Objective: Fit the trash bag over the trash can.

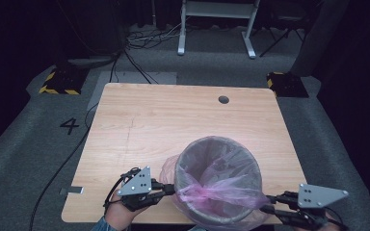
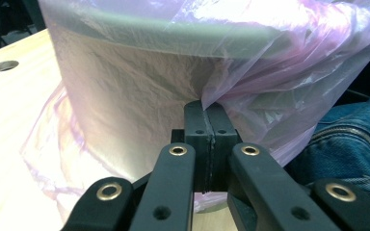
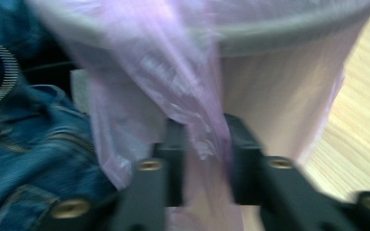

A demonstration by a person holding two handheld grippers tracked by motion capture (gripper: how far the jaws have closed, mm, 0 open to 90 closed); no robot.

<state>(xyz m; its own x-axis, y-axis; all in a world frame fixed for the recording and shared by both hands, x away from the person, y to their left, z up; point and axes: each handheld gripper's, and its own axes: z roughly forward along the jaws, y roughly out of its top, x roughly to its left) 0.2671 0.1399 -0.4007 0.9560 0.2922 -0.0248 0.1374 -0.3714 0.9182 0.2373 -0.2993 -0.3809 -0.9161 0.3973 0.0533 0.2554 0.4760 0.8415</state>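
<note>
Between both tools, pink bag (image 1: 212,192) stretches over bin (image 1: 221,159).

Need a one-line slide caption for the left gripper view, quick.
Left gripper shut on the pink bag beside the grey bin.

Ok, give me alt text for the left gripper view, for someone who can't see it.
The left gripper is shut on a fold of the pink bag draped over a grey bin. The bin stands on a wooden table, with blue denim at right.
</note>
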